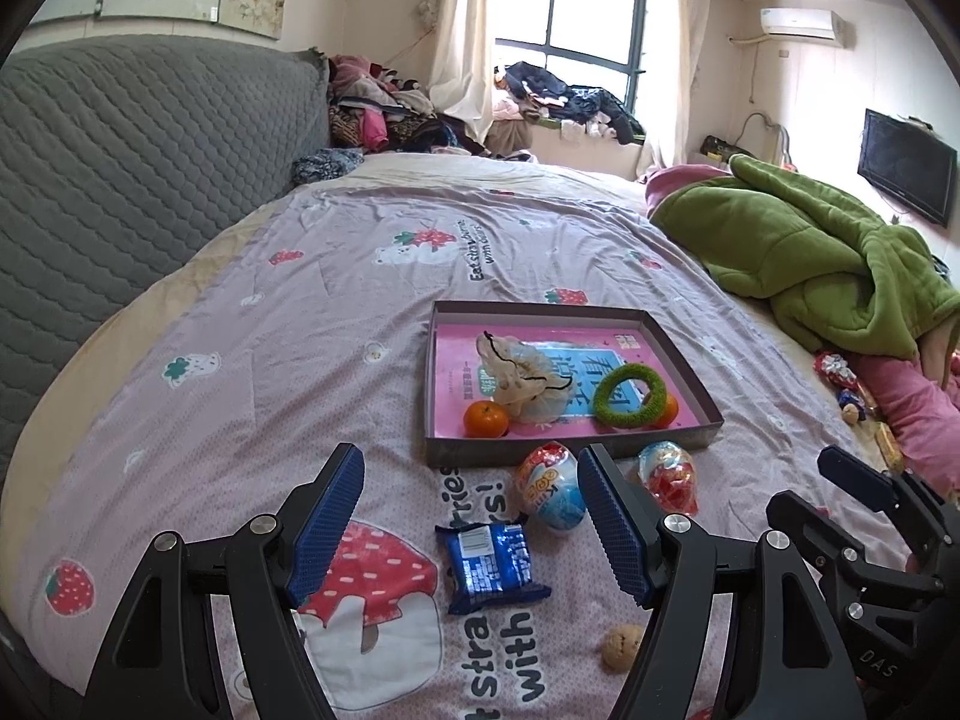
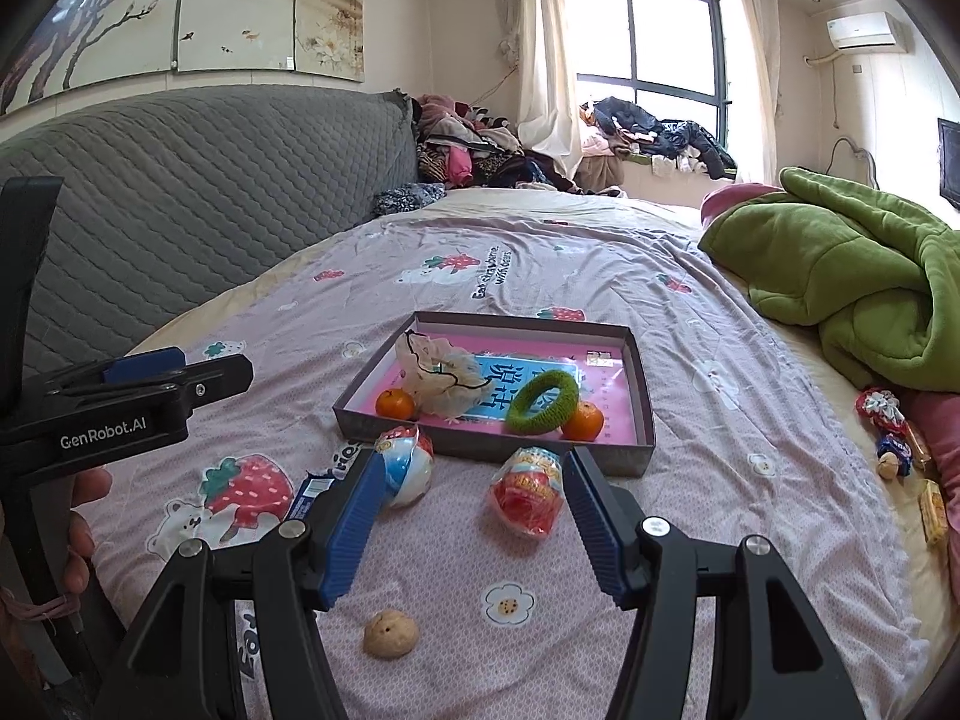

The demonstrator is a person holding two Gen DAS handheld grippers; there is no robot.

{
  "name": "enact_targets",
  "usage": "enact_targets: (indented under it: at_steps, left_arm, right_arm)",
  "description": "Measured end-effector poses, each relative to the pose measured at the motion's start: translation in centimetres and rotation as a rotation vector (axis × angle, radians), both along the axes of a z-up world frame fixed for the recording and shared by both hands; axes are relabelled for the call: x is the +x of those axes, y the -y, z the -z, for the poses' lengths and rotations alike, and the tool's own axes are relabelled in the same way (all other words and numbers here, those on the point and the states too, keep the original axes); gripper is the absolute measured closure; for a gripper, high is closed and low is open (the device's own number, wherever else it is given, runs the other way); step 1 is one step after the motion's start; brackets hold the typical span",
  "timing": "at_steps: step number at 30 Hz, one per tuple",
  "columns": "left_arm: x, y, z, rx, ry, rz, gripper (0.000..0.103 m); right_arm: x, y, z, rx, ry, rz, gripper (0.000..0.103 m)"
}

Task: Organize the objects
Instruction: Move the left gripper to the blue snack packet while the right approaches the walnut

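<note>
left gripper (image 1: 471, 516): jaws apart, empty | right gripper (image 2: 474, 519): jaws apart, empty, near red egg (image 2: 527, 491)

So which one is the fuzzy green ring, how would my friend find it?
Look at the shallow box on the bed. Inside it, on the pink book, the green ring leans by the right-hand orange. It is the only fuzzy green loop there.
</note>
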State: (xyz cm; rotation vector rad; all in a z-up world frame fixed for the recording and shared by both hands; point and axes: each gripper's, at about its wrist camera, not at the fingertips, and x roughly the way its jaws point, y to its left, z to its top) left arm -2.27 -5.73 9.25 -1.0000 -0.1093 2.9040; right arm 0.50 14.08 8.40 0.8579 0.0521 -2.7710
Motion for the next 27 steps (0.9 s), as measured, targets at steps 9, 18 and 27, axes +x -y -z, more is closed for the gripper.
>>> enact_targets:
  at_steps: [9,18,27]
  left_arm:
    - [1.4,-0.4,-0.4,0.001,-0.012,0.025,0.028]
    - [1.9,-0.4,0.7,-0.013,0.023,0.031,0.028]
    - [1.7,0.4,2.8,-0.027,0.091,0.003,0.028]
  right_arm:
    - [0.8,-0.5,0.3,-0.010,0.013,0.000,0.042]
    - [0.9,-0.3,1.3,-0.005,0.054,-0.016,0.042]
    - [1.0,0.0,2.5,0.002,0.090,-0.026,0.042]
